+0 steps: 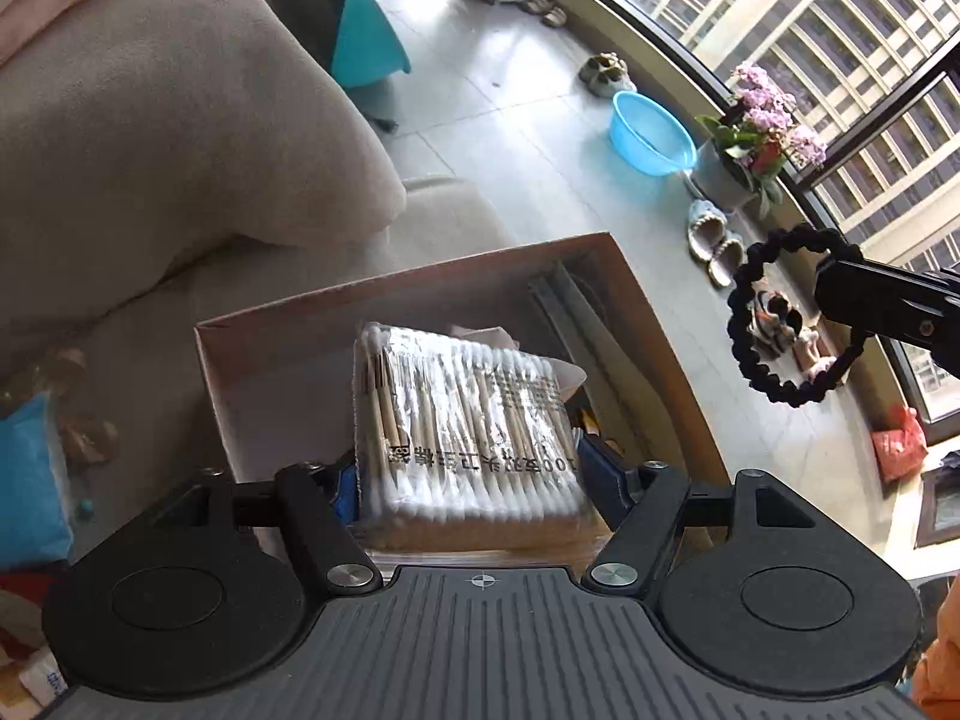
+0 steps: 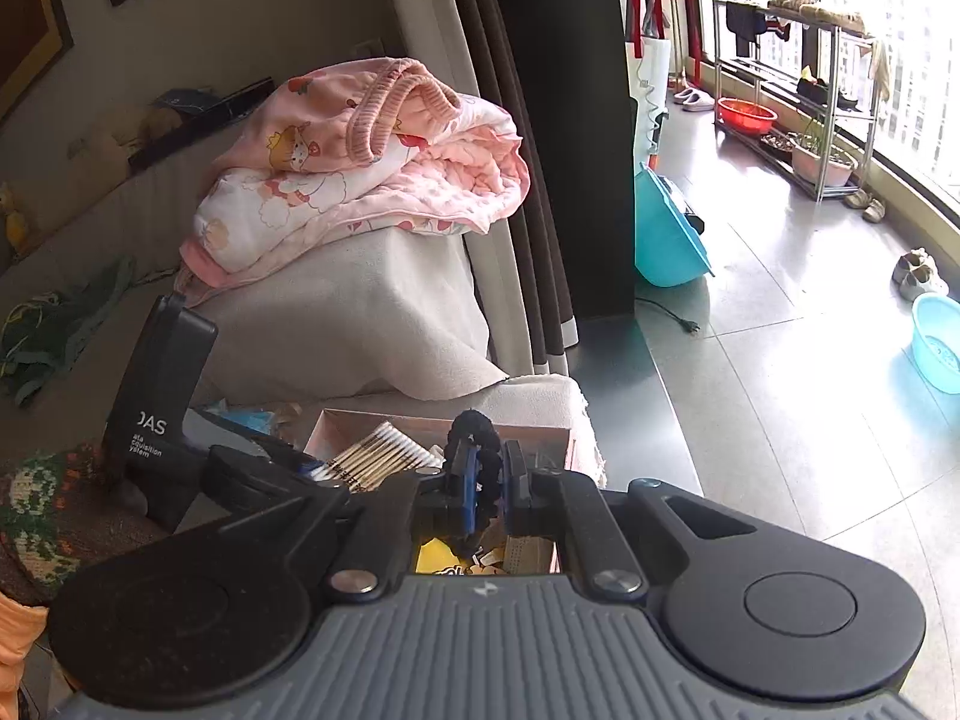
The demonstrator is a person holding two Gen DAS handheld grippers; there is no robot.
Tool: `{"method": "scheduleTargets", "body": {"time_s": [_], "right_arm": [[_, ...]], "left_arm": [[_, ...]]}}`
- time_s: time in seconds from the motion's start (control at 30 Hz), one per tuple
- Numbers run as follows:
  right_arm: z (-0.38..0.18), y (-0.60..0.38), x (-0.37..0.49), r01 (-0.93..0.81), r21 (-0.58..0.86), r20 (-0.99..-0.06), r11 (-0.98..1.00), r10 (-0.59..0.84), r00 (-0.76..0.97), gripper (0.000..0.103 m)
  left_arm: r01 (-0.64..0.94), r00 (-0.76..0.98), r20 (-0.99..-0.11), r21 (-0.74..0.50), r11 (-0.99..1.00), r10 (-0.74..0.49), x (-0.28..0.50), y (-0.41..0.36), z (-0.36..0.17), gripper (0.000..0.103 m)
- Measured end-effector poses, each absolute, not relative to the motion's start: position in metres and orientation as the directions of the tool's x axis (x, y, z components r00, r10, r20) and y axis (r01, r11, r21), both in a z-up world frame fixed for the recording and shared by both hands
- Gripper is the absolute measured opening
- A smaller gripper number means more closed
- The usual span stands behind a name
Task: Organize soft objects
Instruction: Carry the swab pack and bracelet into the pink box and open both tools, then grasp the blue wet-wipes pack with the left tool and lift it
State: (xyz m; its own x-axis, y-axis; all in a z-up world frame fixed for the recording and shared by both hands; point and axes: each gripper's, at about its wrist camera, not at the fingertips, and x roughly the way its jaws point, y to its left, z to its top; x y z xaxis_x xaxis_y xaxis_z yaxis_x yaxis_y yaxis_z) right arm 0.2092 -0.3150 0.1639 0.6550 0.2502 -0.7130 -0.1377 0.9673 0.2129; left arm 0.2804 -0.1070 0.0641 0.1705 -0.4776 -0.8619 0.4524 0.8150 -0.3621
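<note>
My left gripper (image 1: 474, 480) is shut on a clear pack of cotton swabs (image 1: 468, 420) and holds it over an open cardboard box (image 1: 660, 324). My right gripper (image 2: 489, 474) is shut on a black hair scrunchie (image 2: 474, 429), which hangs as a ring (image 1: 792, 318) to the right of the box in the left wrist view. In the right wrist view the swab pack (image 2: 384, 456) and the box (image 2: 336, 420) lie just ahead, with the left gripper's body (image 2: 162, 372) at the left.
The box rests on a beige sofa (image 1: 180, 150) with a pink quilt (image 2: 372, 168) on its armrest. A blue pouch (image 1: 30, 480) lies at the left. On the tiled floor stand a blue basin (image 1: 651, 132), slippers (image 1: 714, 240) and a flower pot (image 1: 750, 144) by the window.
</note>
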Motion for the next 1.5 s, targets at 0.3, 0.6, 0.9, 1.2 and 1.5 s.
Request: {"method": "scheduleTargets", "body": {"time_s": [0.3,0.6,0.9,1.2,1.5], "right_arm": [[0.112,-0.291,0.263,-0.088,0.250,-0.777,0.964,0.254,0.577,0.010],[0.122,-0.291,0.250,-0.093,0.228,-0.792,0.969,0.240,0.562,0.037],[0.151,-0.265,0.232,-0.154,0.218,-0.769,0.964,0.266,0.581,0.037],[0.214,-0.154,0.230,-0.330,0.193,-0.693,0.924,0.367,0.621,0.065],[0.156,-0.069,0.304,-0.324,0.287,-0.808,0.901,0.410,0.424,0.068]], "left_arm": [[0.499,0.340,-0.784,-0.318,0.806,-0.520,0.246,-0.071,0.118,0.073],[0.506,0.428,-0.680,-0.366,0.781,-0.596,0.239,-0.058,0.144,0.073],[0.447,0.515,-0.675,-0.316,0.837,-0.529,0.223,0.014,0.149,0.073],[0.274,0.618,-0.664,-0.320,0.907,-0.422,0.223,0.148,0.149,0.073],[0.184,0.503,-0.668,-0.537,0.823,-0.549,0.261,0.209,0.067,0.073]]}}
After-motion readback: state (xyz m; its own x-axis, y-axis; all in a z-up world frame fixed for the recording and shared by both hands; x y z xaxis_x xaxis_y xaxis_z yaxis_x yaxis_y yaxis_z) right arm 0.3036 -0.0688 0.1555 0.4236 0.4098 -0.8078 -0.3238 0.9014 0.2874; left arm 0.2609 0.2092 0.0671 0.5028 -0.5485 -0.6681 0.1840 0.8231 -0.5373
